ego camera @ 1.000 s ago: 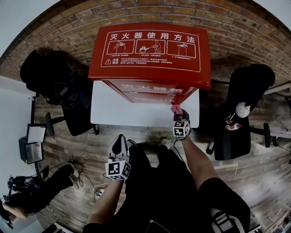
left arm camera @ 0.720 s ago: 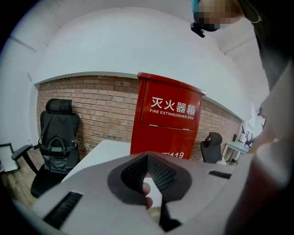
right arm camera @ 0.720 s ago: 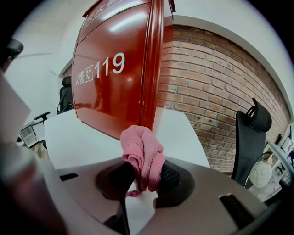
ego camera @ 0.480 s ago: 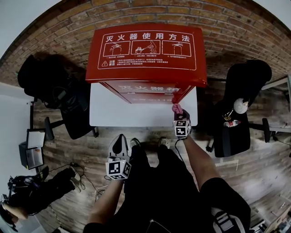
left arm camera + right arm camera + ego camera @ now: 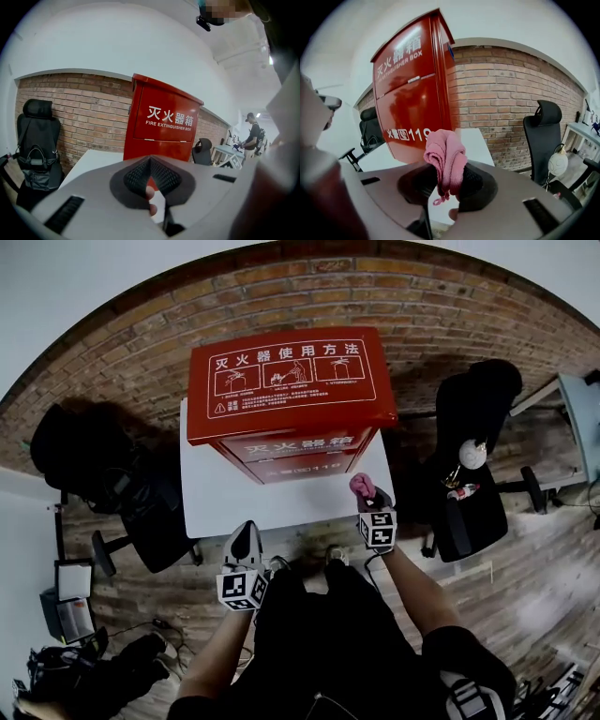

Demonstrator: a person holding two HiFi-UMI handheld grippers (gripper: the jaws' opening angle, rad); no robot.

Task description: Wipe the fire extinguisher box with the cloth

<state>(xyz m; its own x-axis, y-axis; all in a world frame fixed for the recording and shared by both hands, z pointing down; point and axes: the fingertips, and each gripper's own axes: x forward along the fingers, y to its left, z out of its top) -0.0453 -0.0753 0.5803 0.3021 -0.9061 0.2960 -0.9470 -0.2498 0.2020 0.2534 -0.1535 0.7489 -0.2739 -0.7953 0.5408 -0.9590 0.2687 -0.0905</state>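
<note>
The red fire extinguisher box (image 5: 291,395) stands upright on a white table (image 5: 281,501) against a brick wall. Its front with white lettering fills the left gripper view (image 5: 164,124) and leans at the left of the right gripper view (image 5: 410,93). My right gripper (image 5: 367,495) is shut on a bunched pink cloth (image 5: 361,484) (image 5: 446,157), just in front of the box's lower right corner and apart from it. My left gripper (image 5: 246,538) (image 5: 151,161) is held lower and nearer my body, shut with nothing in it.
A black office chair (image 5: 89,460) stands left of the table, another (image 5: 473,427) (image 5: 543,126) at the right with a white round object (image 5: 472,454) hanging on it. A person (image 5: 253,136) stands far off by desks. Wooden floor lies below.
The head view has shifted, so the box sits higher and smaller. My right gripper with the cloth has drawn back a little from the box's lower right corner. The left gripper has stayed put.
</note>
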